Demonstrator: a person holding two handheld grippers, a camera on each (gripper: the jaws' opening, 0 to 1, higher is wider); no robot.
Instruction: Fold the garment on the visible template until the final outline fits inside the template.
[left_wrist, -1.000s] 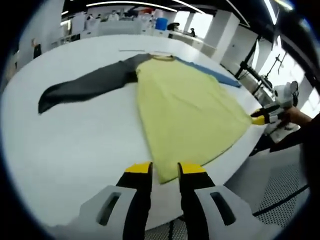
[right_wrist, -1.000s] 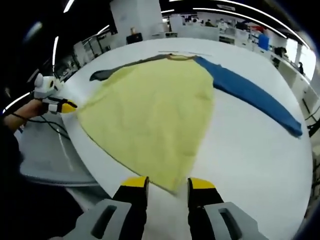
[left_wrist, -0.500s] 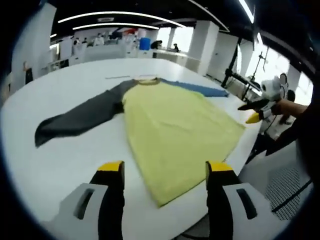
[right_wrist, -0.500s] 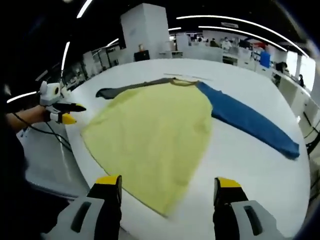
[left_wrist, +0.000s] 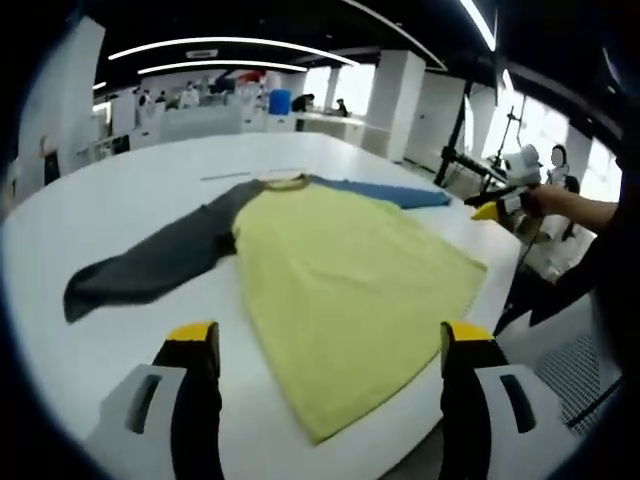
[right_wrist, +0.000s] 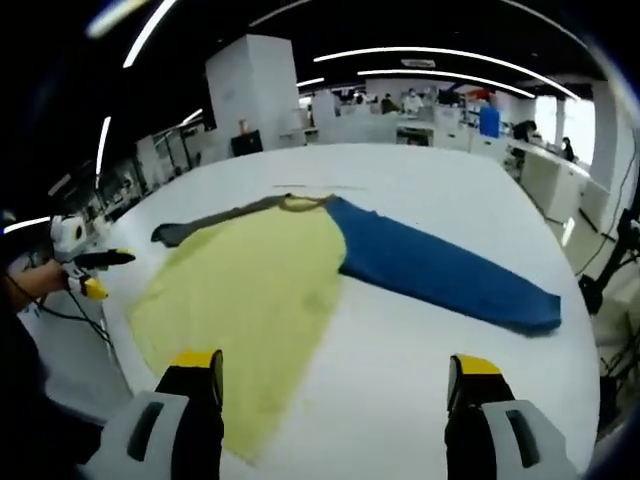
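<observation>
A long-sleeved garment lies flat on the white table (left_wrist: 90, 210), its yellow body (left_wrist: 340, 275) spread toward the near edge. One sleeve is dark grey (left_wrist: 150, 265) and the other is blue (right_wrist: 440, 275). In the right gripper view the yellow body (right_wrist: 250, 300) reaches the table's edge at lower left. My left gripper (left_wrist: 330, 345) hovers open above the hem, with nothing between its fingers. My right gripper (right_wrist: 335, 375) is open too, over bare table beside the hem. The right gripper (left_wrist: 495, 207) also appears at the far right of the left gripper view, held by a hand.
A thin line (right_wrist: 305, 187) marks the table just beyond the collar. The left gripper (right_wrist: 85, 272) shows off the table's left edge, held by a hand. Desks, columns and equipment stand far behind. The floor (left_wrist: 570, 370) drops away past the near edge.
Both grippers went from nearly shut at the hem to wide open and have lifted back from the garment. The hem now lies loose on the table.
</observation>
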